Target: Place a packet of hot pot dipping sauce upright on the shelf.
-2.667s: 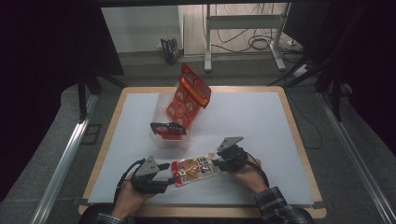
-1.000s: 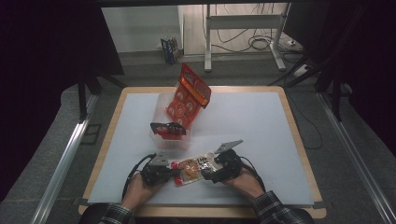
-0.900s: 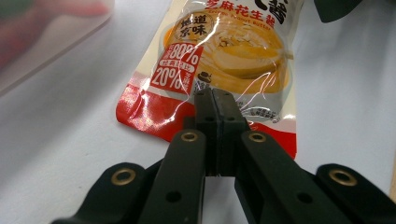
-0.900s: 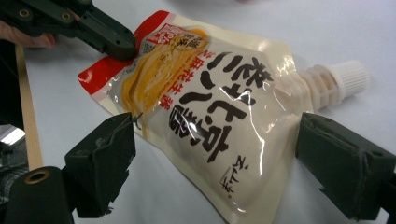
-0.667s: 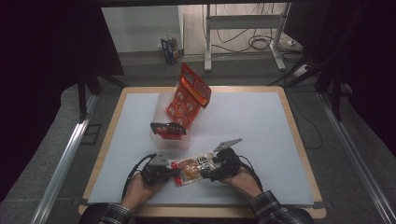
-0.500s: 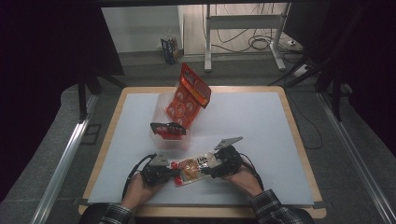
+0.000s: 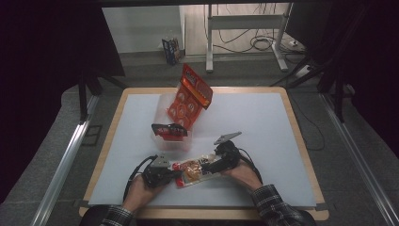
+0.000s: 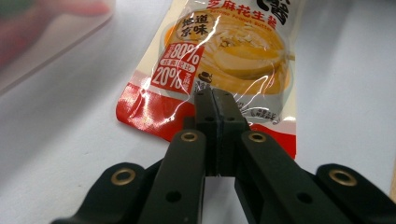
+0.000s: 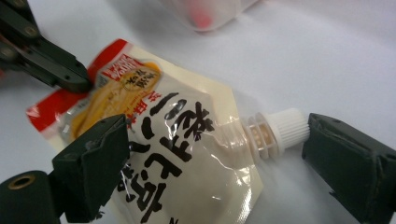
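The sauce pouch lay flat on the counter, just in front of the clear tub. Left gripper fingers were clamped on its red bottom edge. Right gripper fingers, having just been opening, stood wide astride its white cap.

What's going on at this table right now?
A person works on a spouted sauce pouch lying near the front edge of the white table. The left gripper is shut on the pouch's red bottom edge, pinning it. The right gripper stands open around the other end; its jaws have just been opening, and the white screw cap lies between them, untouched. Behind, a clear plastic bin holds an orange snack bag and a smaller dark red packet.
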A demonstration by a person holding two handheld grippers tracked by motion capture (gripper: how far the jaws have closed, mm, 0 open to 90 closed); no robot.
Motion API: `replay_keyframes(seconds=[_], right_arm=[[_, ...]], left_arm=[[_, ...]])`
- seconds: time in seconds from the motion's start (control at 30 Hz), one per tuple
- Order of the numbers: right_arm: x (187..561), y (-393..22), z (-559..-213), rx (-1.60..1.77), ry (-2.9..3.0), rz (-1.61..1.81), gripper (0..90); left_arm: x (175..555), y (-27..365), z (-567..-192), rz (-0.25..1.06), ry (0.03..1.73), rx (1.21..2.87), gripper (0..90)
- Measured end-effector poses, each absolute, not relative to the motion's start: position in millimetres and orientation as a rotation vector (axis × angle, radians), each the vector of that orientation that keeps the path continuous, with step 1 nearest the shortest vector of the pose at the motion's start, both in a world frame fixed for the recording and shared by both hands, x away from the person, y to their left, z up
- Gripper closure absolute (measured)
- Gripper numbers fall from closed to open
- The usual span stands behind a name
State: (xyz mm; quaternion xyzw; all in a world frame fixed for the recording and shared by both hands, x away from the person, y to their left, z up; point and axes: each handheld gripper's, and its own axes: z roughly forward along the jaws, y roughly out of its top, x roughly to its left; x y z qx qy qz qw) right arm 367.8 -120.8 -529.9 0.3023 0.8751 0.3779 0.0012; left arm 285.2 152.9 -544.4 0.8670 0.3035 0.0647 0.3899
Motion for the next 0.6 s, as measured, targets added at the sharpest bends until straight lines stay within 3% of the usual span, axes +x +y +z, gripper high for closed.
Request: replay_keyframes(seconds=[0.6], right_arm=[[355,-121,-525,0.964,2.883,1.284,12.5]], left_arm=[[283,152,-544,0.176,0.783,2.211,90.0]])
